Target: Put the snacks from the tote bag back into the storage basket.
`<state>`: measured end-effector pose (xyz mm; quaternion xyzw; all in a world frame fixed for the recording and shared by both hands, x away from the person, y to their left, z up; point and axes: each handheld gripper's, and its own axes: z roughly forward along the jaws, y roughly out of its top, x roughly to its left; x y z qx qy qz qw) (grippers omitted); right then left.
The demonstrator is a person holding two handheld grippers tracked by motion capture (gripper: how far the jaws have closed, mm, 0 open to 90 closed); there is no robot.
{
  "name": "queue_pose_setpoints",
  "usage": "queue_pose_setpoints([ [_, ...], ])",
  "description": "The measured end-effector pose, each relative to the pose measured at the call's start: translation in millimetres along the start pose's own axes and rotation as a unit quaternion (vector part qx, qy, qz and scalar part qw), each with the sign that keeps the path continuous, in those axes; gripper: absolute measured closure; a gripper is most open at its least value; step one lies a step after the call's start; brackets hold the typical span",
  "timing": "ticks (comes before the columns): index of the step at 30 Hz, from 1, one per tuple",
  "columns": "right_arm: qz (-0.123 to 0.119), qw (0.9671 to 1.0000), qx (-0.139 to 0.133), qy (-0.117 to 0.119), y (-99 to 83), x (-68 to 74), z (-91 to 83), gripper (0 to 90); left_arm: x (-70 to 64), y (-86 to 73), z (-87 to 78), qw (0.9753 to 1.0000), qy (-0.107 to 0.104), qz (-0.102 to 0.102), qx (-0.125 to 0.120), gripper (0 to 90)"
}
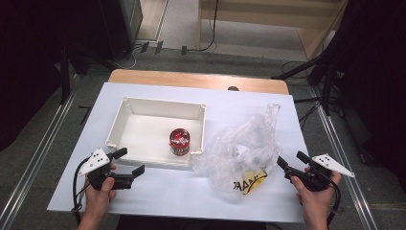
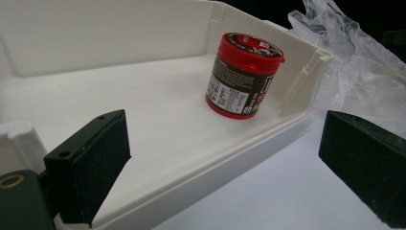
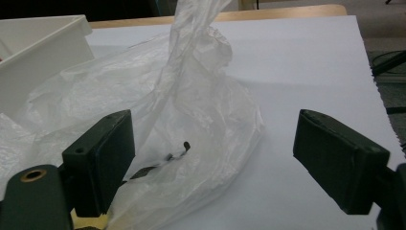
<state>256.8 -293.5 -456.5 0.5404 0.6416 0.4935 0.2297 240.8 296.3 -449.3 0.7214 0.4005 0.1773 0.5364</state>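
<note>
The left gripper (image 1: pixel 128 162) is held wide open at the white tray's (image 1: pixel 158 102) near rim; the label of the red jar (image 2: pixel 243 75) inside can be read in its view. The right gripper (image 1: pixel 293 163), equally wide and empty, is held beside the crumpled plastic bag (image 3: pixel 158 110), with bare white table (image 3: pixel 297 62) beyond.

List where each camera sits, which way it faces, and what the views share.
High view: above the person's side, looking forward and down; both hands, left gripper, right gripper.
Left gripper view: between its open jaws toward the white tray and red jar.
Right gripper view: between open jaws toward the plastic bag.
Shared: tray and bag.
</note>
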Motion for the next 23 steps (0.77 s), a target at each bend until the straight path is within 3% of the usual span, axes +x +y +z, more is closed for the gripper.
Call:
queue_pose_setpoints([
  [6, 0.004, 0.9999, 0.005, -0.008, -4.3, -6.1, 0.6, 14.8, 3.1, -2.6, 1.2, 1.0, 0.008, -0.003, 0.004, 3.7],
  [16, 0.001, 0.9998, 0.022, -0.004, -9.2, -0.7, 9.3, 14.8, 2.9, -3.1, 1.7, 1.0, 0.007, -0.001, 0.006, 3.7],
  [23, 0.006, 0.9998, 0.018, -0.006, -9.3, -3.3, 8.1, 14.8, 2.7, -2.7, 1.5, 1.0, 0.007, -0.002, 0.004, 3.7],
])
